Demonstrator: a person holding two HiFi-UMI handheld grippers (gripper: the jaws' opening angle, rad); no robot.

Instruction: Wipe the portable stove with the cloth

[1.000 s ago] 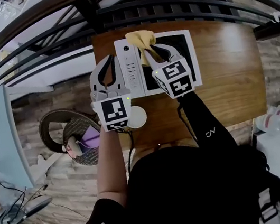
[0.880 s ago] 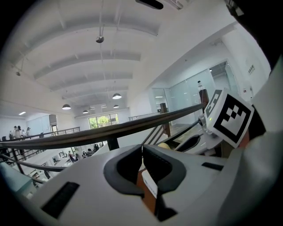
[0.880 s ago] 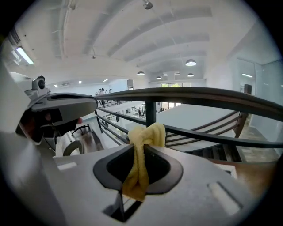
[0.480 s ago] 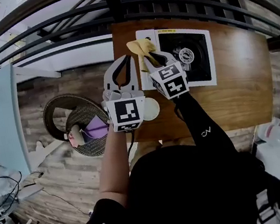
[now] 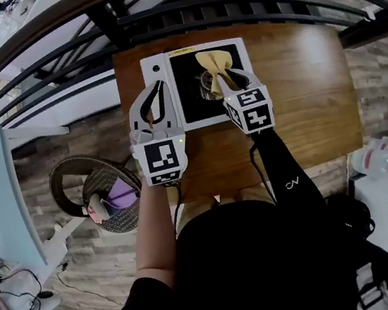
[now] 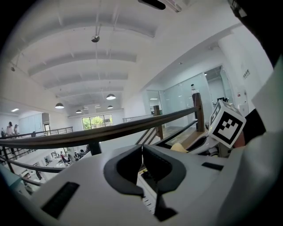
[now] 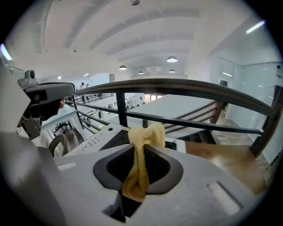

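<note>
Wiping apparently mid-course, much likely left: right claw (image 5: 227, 76) pinching cloth (image 5: 214, 60) over stove (image 5: 158, 71) centre; left claw (image 5: 157, 89) pressed together, empty, at its left edge.

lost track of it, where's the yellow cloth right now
In the head view the cloth is pinched in the right tongs, over the stove, on its black centre.
</note>
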